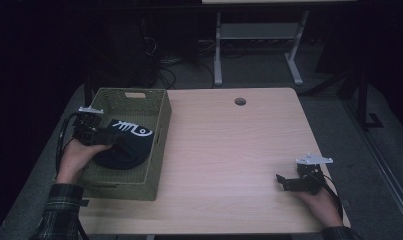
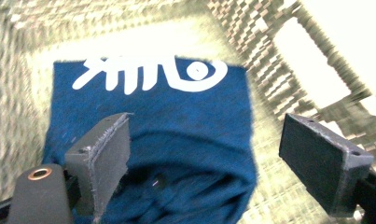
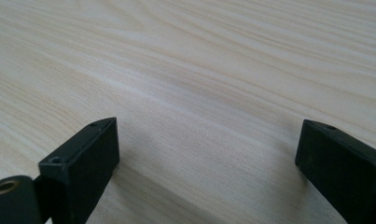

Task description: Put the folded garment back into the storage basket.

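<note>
Cloth (image 1: 126,145) in basket (image 1: 161,130) at table (image 1: 229,150) left; right claw (image 1: 284,182) near-right corner.

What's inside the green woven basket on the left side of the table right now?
The basket holds a dark blue cloth with a white fish-skeleton print. The left hand-held gripper hangs open above it. Whatever lies beneath the cloth is covered.

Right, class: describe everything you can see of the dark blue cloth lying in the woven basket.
The cloth is dark blue fabric, soft and matte, with a white fish-skeleton print near one edge. It lies crumpled and partly folded on the floor of the green woven basket, at the left side of the table. In the left gripper view a curved seam or opening shows across its lower part. The left tongs stand open just above it, one jaw over the fabric; actual contact cannot be told.
</note>
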Demonstrator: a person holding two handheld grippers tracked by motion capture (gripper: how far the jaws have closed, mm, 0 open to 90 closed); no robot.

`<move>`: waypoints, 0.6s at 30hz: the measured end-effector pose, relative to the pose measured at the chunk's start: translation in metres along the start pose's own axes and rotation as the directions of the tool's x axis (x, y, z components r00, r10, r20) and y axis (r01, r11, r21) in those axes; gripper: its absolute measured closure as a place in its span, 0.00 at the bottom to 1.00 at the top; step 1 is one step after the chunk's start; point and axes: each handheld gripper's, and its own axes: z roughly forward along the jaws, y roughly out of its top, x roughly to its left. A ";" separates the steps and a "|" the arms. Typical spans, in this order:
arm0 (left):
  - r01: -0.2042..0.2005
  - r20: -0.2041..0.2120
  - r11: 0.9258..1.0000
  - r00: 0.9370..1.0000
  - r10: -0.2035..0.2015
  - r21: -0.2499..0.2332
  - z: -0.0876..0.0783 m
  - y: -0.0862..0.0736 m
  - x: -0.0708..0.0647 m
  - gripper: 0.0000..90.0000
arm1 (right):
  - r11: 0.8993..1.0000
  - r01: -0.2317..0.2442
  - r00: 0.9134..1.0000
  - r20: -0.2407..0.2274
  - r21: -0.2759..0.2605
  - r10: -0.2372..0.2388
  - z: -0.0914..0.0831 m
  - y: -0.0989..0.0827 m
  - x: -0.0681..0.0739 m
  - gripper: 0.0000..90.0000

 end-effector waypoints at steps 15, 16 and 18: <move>-0.118 0.095 0.990 0.988 0.125 -0.073 0.005 0.030 -0.067 0.17 | 1.000 0.002 1.000 -0.001 -0.001 -0.002 0.000 0.000 0.000 0.07; -0.123 0.103 0.989 0.986 0.131 -0.076 0.006 0.032 -0.072 0.17 | 1.000 0.002 1.000 -0.001 -0.001 -0.002 0.000 0.000 0.000 0.07; -0.135 0.114 0.987 0.983 0.144 -0.086 0.008 0.034 -0.082 0.17 | 1.000 0.002 1.000 -0.001 -0.001 -0.002 0.000 0.000 0.000 0.07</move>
